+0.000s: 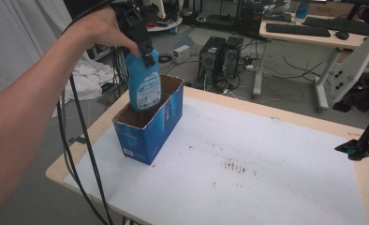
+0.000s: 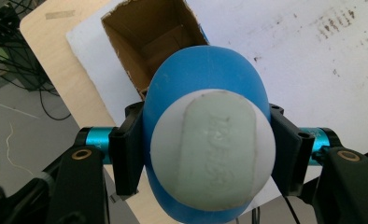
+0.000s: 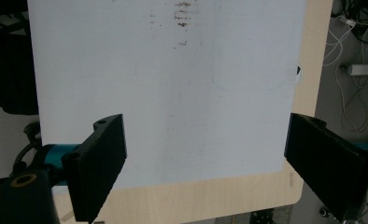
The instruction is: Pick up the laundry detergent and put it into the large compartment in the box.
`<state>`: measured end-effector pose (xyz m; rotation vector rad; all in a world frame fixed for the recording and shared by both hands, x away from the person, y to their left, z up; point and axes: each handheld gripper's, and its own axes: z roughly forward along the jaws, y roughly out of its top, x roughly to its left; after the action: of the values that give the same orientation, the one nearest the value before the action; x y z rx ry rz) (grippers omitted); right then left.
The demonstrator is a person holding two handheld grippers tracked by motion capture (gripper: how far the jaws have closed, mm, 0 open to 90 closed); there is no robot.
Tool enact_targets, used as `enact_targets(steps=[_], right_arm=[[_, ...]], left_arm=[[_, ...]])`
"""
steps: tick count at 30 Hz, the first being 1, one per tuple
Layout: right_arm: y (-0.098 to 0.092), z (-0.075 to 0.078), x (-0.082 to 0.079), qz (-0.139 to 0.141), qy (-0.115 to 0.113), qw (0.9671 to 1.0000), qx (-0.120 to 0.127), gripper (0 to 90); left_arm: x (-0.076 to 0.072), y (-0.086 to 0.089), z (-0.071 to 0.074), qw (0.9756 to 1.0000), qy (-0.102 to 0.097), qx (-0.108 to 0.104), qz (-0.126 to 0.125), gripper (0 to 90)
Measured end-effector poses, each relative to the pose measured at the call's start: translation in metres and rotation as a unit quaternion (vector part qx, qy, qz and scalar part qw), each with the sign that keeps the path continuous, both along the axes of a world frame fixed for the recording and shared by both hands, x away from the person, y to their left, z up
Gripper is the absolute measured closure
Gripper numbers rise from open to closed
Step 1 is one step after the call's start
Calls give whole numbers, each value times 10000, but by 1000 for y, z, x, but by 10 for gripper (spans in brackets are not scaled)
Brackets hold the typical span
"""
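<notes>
A blue plastic bottle (image 1: 144, 86) with a white cap (image 2: 215, 149) hangs upright, its lower end just inside the open top of a blue cardboard box (image 1: 150, 126). My left gripper (image 1: 143, 47) is shut on the bottle's top, one black jaw on each side of the cap. In the left gripper view the bottle (image 2: 205, 74) hides much of the brown inside of the box (image 2: 145, 32). My right gripper (image 3: 205, 140) is open, wide apart and holding nothing, above a white sheet (image 3: 173, 70) near the table's edge.
The box stands on the white sheet (image 1: 248, 154) at the table's left end. Brown stains (image 1: 234, 166) mark the sheet's middle. Black gear (image 1: 360, 147) juts in at the right edge. Cables (image 1: 79, 136) trail off the left side. Computer towers (image 1: 220, 56) stand on the floor behind.
</notes>
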<state>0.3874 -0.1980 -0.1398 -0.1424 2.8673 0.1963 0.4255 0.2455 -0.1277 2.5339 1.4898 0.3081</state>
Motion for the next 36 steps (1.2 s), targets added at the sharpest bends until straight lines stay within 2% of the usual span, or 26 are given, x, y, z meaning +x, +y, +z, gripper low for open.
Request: enact_targets(steps=[5, 9, 17, 18, 19, 25, 32, 36], right_arm=[[0, -1, 1, -3, 10, 10000, 6, 121], [2, -2, 1, 20, 27, 10000, 3, 122], [1, -5, 1, 14, 49, 10000, 1, 122], [1, -5, 1, 14, 49, 10000, 1, 122], [1, -6, 1, 2, 52, 10000, -9, 121], [0, -8, 2, 5, 70, 10000, -11, 122], [0, -9, 3, 4, 69, 10000, -5, 122], [1, -10, 3, 11, 78, 10000, -14, 122]], left_arm=[[-1, 2, -15, 9999, 102, 48, -99, 383], [-1, 3, -30, 9998, 162, -35, -110, 383], [-1, 4, -62, 9992, 293, -48, -249, 383], [-1, 4, -62, 9992, 293, -48, -249, 383], [0, 4, -69, 9990, 335, -49, -279, 383], [-1, 6, -87, 9981, 403, 24, -472, 383], [-1, 10, -102, 9972, 458, 18, -585, 383], [-2, 10, -114, 9960, 494, 70, -739, 383]])
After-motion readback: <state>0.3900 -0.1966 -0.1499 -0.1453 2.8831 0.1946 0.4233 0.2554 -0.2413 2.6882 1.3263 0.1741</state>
